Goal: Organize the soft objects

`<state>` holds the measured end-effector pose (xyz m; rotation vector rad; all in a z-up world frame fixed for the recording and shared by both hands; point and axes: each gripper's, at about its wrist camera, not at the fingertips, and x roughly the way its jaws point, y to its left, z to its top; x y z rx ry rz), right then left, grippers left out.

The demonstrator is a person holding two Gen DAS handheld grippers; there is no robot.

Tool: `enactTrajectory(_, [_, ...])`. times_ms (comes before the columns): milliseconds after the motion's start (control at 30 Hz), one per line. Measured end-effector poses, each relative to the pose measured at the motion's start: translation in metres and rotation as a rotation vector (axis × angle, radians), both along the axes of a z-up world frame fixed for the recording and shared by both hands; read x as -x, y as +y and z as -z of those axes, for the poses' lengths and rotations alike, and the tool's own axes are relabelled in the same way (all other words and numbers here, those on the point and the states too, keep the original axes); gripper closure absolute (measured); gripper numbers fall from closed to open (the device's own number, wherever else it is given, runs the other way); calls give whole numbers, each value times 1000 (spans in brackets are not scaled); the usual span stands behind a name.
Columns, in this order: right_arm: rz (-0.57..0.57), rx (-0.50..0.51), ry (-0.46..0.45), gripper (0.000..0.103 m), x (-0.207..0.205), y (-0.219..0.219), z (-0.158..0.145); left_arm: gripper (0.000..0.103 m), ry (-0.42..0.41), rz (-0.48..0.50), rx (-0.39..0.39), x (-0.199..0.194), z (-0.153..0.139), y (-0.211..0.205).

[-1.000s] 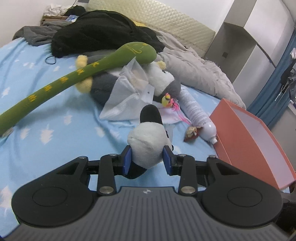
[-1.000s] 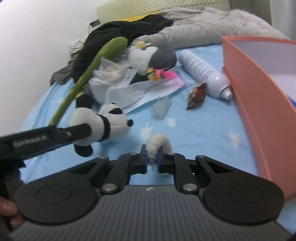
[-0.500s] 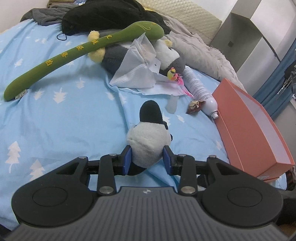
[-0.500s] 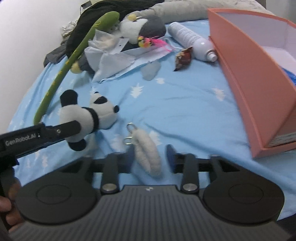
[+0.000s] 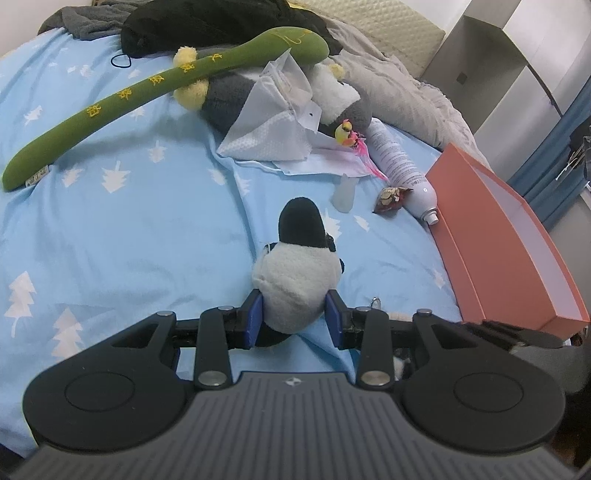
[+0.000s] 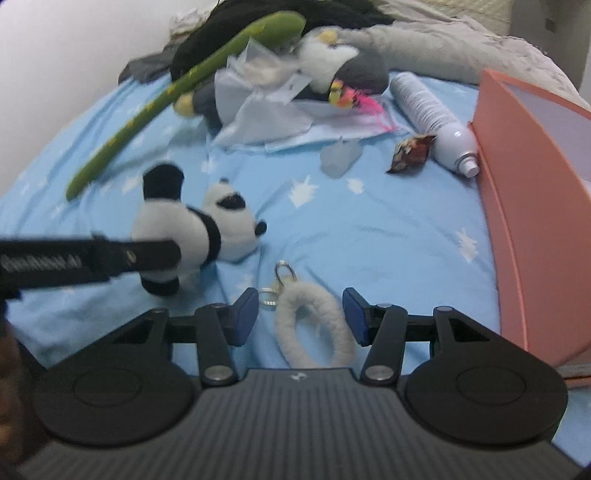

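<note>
On the blue tree-print bedsheet (image 5: 122,236), toys and clutter spread out. Left hand-held gripper (image 5: 294,320) clamped on the white rump of a small panda plush (image 5: 295,273), blue pads pressing both sides, black leg pointing away from the camera; from the right wrist view, same panda (image 6: 199,232) lying on its side with head toward the middle of the bed, black arm of the left tool reaching in from the left edge. Right hand-held gripper (image 6: 300,317) parted at a middling width, nothing pinched: a fuzzy white loop keychain (image 6: 314,328) lying on the sheet between the blue pads without touching either, metal rings (image 6: 280,280) at its far end. Farther back, a long green plush stick (image 5: 155,96) with yellow characters, leaning over a grey-and-white penguin plush (image 5: 332,92) partly covered by a white mesh bag (image 5: 273,136). Beside the penguin, a small yellow-and-pink feathered toy (image 5: 349,134). Near that, a white spray bottle (image 5: 402,173) on its side, nozzle just beside the orange box (image 5: 517,266) standing open along the right edge. Small snack wrapper (image 5: 391,195) and a clear little cap-like piece (image 5: 343,192) lying apart on the sheet. Black garment (image 5: 207,26) and grey blanket (image 5: 399,92) heaped at the headboard end.
</note>
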<state>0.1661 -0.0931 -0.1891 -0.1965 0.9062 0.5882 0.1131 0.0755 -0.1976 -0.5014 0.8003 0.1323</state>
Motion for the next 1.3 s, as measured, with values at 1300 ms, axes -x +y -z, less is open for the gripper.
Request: enactTrajectory(1300, [75, -71, 72, 85, -6, -21, 2, 55, -50, 25, -123, -17, 1, -5])
